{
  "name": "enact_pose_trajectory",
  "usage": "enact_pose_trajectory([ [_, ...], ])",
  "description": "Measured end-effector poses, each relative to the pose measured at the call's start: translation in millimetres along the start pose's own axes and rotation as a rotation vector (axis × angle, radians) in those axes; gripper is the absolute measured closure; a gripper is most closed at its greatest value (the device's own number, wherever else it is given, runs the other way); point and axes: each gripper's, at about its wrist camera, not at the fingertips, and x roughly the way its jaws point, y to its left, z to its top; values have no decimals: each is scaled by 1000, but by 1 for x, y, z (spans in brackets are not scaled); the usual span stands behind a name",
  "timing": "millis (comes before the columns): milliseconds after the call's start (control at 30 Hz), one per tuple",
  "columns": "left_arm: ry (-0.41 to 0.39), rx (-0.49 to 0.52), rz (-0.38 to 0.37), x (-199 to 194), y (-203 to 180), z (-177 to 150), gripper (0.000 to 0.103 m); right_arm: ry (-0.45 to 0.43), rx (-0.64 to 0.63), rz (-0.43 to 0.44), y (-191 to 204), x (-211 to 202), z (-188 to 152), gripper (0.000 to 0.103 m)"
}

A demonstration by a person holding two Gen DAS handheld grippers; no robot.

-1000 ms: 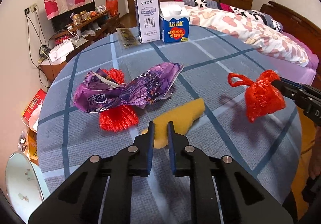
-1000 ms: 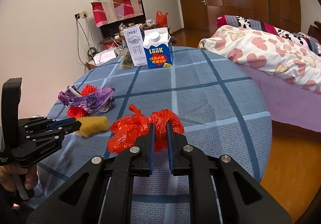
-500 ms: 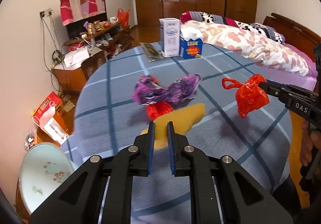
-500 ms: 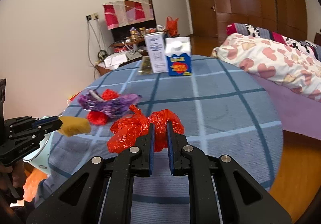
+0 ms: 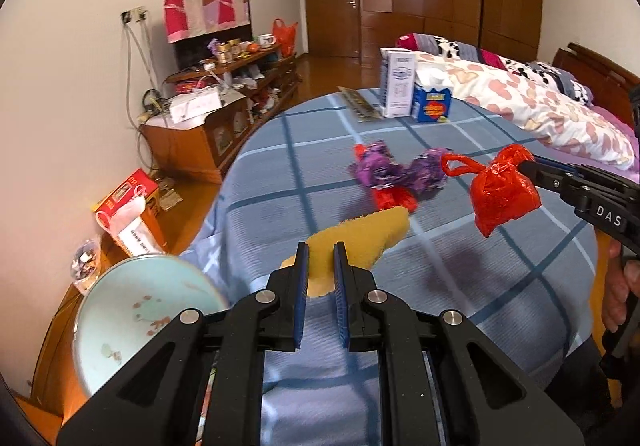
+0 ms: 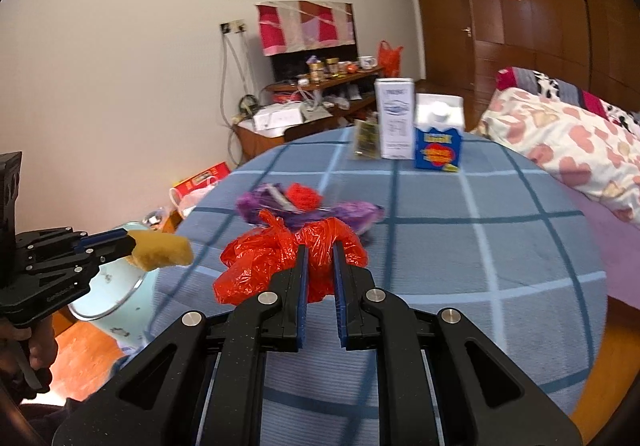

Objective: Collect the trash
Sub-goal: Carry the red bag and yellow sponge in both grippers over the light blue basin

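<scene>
A yellow-brown, spongy scrap with a rough surface [image 5: 362, 242] is clamped between the pads of the left claw [image 5: 321, 278], projecting forward and to the right past the tips, clear of the blue checked counter [image 5: 460, 278] below. A crumpled red plastic bag with a knotted loop [image 6: 286, 260] is clamped in the right claw [image 6: 319, 278], bulging out to the left of and beyond the tips. Both are judged to be light and soft: the scrap looks compressible and gives under the pads, while the bag's film is thin and slick, so a pinch on its gathered neck is judged safer than one on loose film. Ahead of both claws, a crumpled purple foil wrapper over red mesh netting [image 5: 394, 176] lies on the counter. A pale green round basin [image 5: 140, 322] sits below and left of the left claw, off the counter's edge, and is judged to be a likely receptacle.
</scene>
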Motion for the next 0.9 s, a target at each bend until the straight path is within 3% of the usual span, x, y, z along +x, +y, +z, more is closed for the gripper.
enact_pose_trajectory([
  [900,20,-168,221,-46,123,-57,91,30,-178,200,131,61,17,90],
])
